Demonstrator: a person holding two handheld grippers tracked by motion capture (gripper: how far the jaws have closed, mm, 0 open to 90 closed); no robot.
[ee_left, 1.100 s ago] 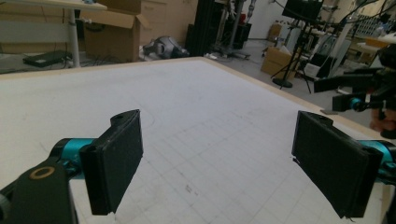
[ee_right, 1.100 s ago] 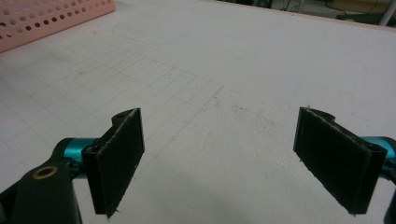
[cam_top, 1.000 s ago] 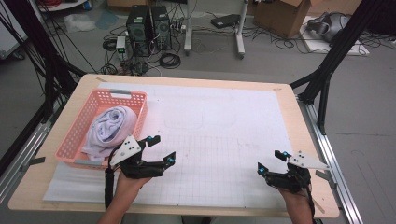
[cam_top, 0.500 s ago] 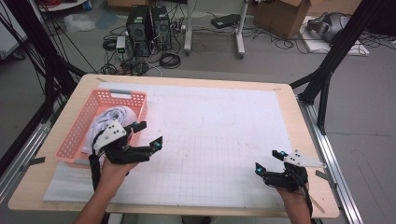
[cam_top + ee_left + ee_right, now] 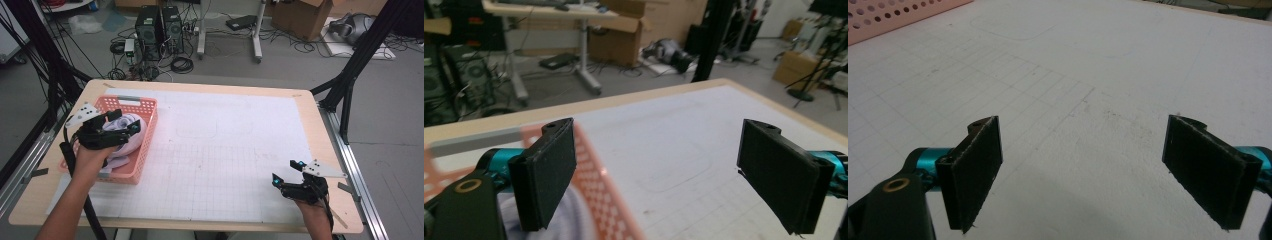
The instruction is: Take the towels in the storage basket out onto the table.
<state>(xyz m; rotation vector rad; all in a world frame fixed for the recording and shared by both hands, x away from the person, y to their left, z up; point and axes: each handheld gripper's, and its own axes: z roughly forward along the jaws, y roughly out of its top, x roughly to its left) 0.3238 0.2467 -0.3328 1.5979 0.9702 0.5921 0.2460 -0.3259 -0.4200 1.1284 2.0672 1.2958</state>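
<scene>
Left tool [image 5: 122,129]: it is above the pink basket [image 5: 145,145], over the white cloth [image 5: 131,137]. The jaws are wide apart and nothing is between them. In the left gripper view the basket wall [image 5: 599,180] and a part of the cloth [image 5: 569,220] are seen under the left jaw.
White cloth: it lies bundled inside the pink basket, at the left side of the tabletop [image 5: 320,120].
Pink basket: it stands on the white grid mat [image 5: 225,150], near the left edge.
Right tool [image 5: 287,175]: it is near the front right corner of the tabletop, low over the mat, well apart from the basket. The jaws are wide open and hold nothing.
Right gripper view: the grid mat [image 5: 1073,90] lies between the jaws, and a corner of the basket [image 5: 898,15] is far at top left.
</scene>
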